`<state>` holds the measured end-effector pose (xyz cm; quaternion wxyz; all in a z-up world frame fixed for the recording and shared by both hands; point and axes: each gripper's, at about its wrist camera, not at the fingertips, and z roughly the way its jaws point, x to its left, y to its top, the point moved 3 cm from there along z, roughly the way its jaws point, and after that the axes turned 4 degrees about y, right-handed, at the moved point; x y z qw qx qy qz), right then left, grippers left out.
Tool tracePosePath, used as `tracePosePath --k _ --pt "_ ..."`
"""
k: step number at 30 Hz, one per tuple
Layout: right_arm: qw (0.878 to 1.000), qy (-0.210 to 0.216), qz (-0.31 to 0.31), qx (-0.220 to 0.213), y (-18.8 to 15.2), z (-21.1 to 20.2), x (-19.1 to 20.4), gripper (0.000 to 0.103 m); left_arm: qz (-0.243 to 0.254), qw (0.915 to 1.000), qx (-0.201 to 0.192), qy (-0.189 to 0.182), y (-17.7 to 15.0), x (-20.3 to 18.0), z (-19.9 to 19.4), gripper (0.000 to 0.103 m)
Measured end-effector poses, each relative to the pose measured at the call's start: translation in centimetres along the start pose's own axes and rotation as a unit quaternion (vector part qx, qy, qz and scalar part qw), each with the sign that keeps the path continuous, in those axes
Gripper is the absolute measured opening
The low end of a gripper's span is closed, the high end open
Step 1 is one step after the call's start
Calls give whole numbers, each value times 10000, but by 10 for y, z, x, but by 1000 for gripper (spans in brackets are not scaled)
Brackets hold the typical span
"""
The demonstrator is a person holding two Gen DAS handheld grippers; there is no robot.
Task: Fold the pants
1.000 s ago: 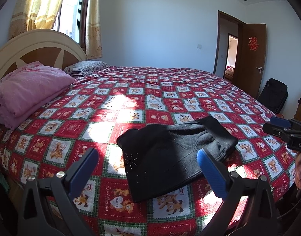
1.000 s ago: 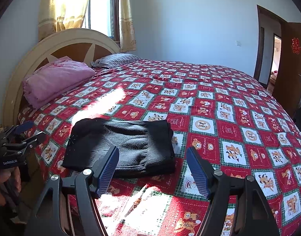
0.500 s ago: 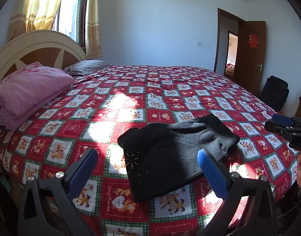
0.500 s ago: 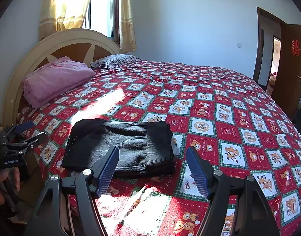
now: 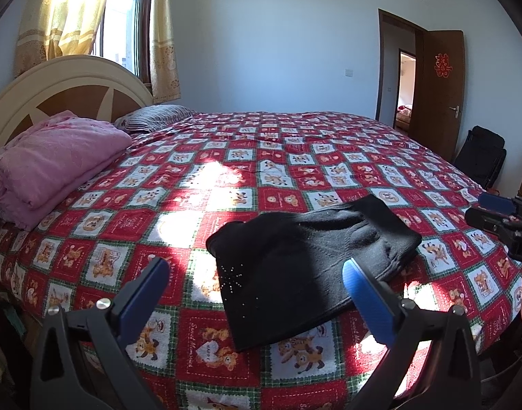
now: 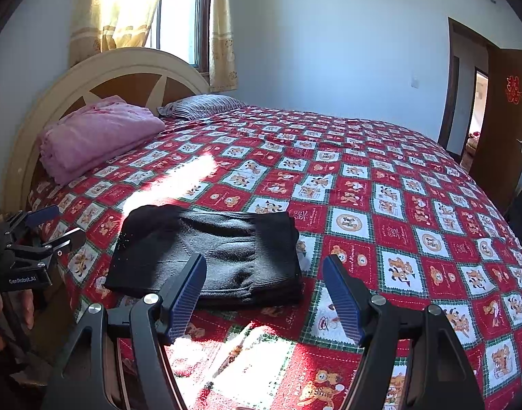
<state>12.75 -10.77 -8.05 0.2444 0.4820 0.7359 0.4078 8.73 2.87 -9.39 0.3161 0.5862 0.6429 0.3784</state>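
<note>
The black pants (image 5: 305,259) lie folded into a flat rectangle on the red patterned bedspread (image 5: 278,157) near the bed's front edge. They also show in the right wrist view (image 6: 209,253). My left gripper (image 5: 254,290) is open and empty, held back from the pants' near edge. My right gripper (image 6: 264,290) is open and empty, just short of the pants' right end. The left gripper shows at the left edge of the right wrist view (image 6: 45,225), and the right gripper at the right edge of the left wrist view (image 5: 496,212); both are off the cloth.
A folded pink blanket (image 5: 49,160) and a striped pillow (image 5: 155,118) lie by the headboard (image 5: 69,85). A window with yellow curtains (image 5: 66,17) is behind it. An open brown door (image 5: 442,92) and a black bag (image 5: 481,153) are at the right.
Both grippers have drawn back slightly from the pants and stay open. The folded pants have not moved.
</note>
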Motion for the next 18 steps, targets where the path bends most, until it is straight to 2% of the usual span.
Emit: tracePosePath --k 18 --pt "9999 -47 -132 69 -6 6 7 72 -79 9999 67 -9 -5 3 8 103"
